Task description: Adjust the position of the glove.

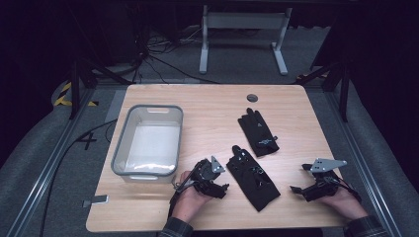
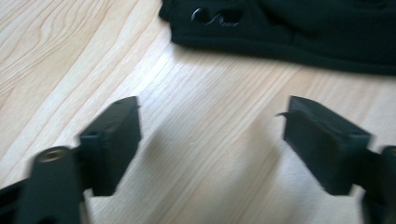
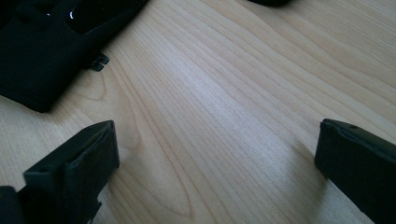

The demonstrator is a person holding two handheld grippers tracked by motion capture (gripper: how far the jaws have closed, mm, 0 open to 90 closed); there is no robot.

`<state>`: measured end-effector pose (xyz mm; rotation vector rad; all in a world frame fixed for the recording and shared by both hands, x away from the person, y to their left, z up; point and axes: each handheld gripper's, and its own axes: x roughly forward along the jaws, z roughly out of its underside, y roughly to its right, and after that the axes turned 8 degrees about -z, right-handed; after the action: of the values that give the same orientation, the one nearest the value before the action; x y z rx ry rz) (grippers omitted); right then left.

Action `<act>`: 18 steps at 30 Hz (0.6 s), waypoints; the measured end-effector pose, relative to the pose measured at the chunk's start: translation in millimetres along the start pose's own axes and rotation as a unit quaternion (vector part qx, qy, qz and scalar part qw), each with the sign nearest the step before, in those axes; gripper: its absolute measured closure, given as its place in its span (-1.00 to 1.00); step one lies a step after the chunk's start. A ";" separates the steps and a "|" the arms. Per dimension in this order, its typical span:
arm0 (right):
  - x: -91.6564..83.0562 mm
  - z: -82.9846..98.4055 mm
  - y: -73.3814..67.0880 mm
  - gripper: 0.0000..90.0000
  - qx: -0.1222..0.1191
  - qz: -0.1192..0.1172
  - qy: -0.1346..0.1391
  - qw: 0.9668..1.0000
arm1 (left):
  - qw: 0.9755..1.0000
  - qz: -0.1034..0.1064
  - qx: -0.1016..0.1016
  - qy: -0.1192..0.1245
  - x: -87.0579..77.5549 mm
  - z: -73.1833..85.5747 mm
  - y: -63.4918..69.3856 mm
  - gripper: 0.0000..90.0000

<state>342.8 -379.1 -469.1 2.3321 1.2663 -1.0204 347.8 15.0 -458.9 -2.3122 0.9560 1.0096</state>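
Near the front edge of the surface (image 1: pixel 207 106) lies a black glove (image 1: pixel 253 178), flat and slanted, its cuff toward the person and its fingertips pointing away; this is the thing in hand. It rests apart from both grippers, so nothing pins or lifts it now. The left gripper (image 1: pixel 217 183) sits just beside the glove's left edge with its fingers (image 2: pixel 112 140) spread wide and only bare wood between them, the glove's hem lying ahead of them. That reads as a grip let go rather than one being made. The right gripper (image 1: pixel 300 189) rests near the glove's right side, fingers (image 3: pixel 74 172) likewise wide and empty, probably waiting. A second glove (image 1: pixel 258 132) lies farther back, well apart. The grey bin (image 1: pixel 147 139) stands at the left, a likely place for both.
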 end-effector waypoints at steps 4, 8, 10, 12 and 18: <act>0.0 0.0 -0.1 -0.99 0.000 0.000 0.000 1.000 | 1.000 -0.001 -0.003 -0.001 3.8 2.5 -1.0 -0.75; -0.5 -1.9 -0.4 -0.96 0.002 0.001 -0.008 1.000 | 1.000 0.014 -0.003 0.007 8.7 10.4 -3.2 -0.92; -2.0 -3.0 -0.9 -0.85 0.001 -0.001 -0.012 1.000 | 0.999 0.022 0.002 0.026 10.4 14.7 -4.7 -1.00; -2.9 -3.6 -0.8 -0.77 -0.001 -0.001 -0.011 1.000 | 0.999 0.022 0.000 0.035 10.5 16.8 -4.6 -1.00; -9.3 -8.6 1.8 -0.50 0.008 0.011 -0.009 1.000 | 0.999 0.021 -0.001 0.033 10.0 17.0 -4.4 -1.00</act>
<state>344.8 -381.1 -456.6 2.3387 1.2285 -1.0455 348.2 24.2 -476.8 -2.3497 1.0334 0.9566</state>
